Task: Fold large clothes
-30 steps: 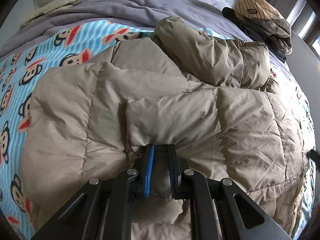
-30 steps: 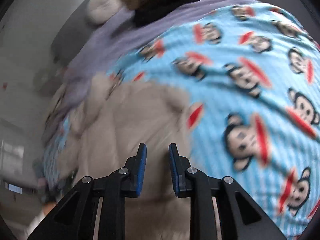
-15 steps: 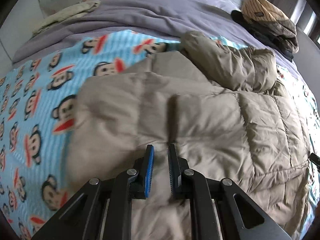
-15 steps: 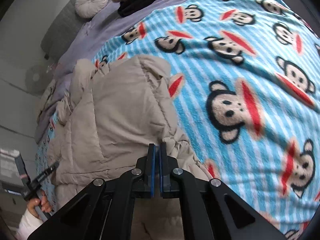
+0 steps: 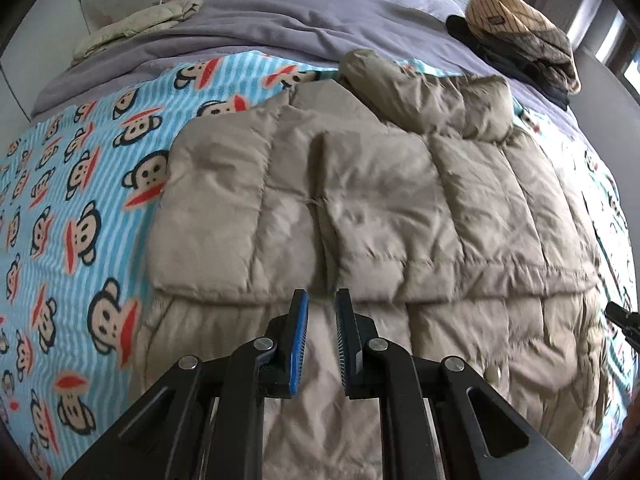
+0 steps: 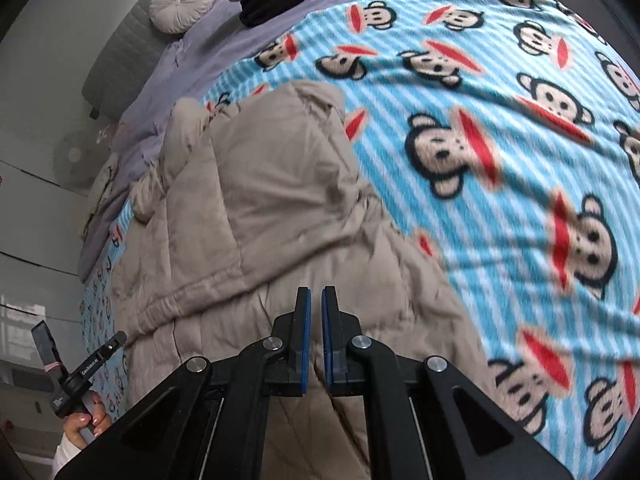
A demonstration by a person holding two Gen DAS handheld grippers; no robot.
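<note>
- Beige padded jacket [image 5: 400,208] is lying spread on the bed, directly under and ahead of both grippers, on top of a monkey-print blanket [image 5: 80,200].
- Left gripper [image 5: 321,296] is hanging above the jacket's lower part. It is clenched to a narrow slit and nothing is showing between its pads.
- Right gripper [image 6: 316,292] is also clenched almost fully over the jacket's edge. No fabric is visibly caught in it, so it is probably carrying nothing.
- Puffy filling is working against the fold. The panel lying just ahead of the left gripper is likely springing open again if nobody is pressing it flat.
- A sleeve [image 5: 420,96] is sitting bunched at the far end from the left gripper. Folding over it would be trapping a lump and leaving the bundle lopsided.
- Slick shell fabric is risking a slip. A pinch that is taking only the outer layer would be sliding off once the weight is lifting.
- Grabbing too deep beside the right gripper could be catching the blanket along with the jacket and dragging it up.
- Uneven lifting is another danger. If one gripper is pulling ahead of the other, the hem is skewing and the fold line is wandering.
- Far beyond the left gripper, a pile of clothes [image 5: 520,24] is resting clear of the work and is posing little risk.
</note>
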